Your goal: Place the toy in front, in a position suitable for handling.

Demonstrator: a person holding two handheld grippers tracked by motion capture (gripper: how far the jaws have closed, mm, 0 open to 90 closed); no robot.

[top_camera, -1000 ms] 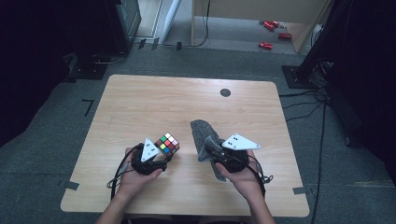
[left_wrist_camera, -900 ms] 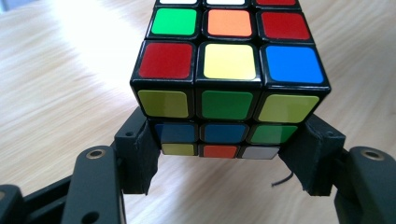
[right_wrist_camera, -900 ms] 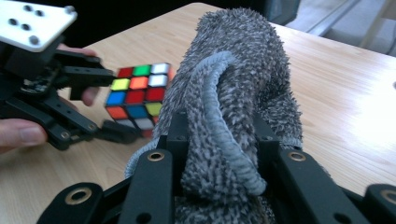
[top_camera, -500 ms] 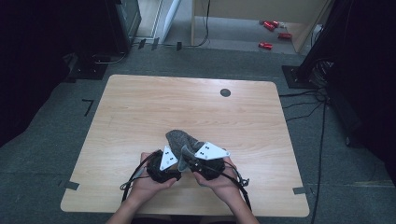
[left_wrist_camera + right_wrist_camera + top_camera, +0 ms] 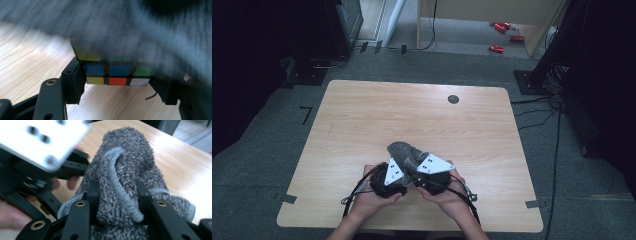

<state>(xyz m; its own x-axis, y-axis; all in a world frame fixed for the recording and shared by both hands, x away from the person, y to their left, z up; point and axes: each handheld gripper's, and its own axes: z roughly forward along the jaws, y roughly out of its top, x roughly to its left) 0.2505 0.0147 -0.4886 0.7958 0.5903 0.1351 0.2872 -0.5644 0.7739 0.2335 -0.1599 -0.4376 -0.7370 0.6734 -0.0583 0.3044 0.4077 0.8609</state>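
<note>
Pale wooden tabletop [image 5: 362, 125] carries the work at its near edge. Left gripper [image 5: 117, 82] clamps a multicoloured puzzle cube [image 5: 112, 71]; right gripper [image 5: 116, 195] pinches a fuzzy grey cloth [image 5: 125, 165], draped over the cube. Wiping seems under way; next, the cloth likely needs rubbing across the cube's faces. Farther off, a round black grommet [image 5: 453, 99], then grey floor [image 5: 452, 60] with red objects [image 5: 502, 30].

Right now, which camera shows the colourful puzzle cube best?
The left gripper view: the colourful square-tiled puzzle cube sits close up between black fingers, partly under the fuzzy grey cloth. The high and right gripper views show that cloth where it should be.
</note>
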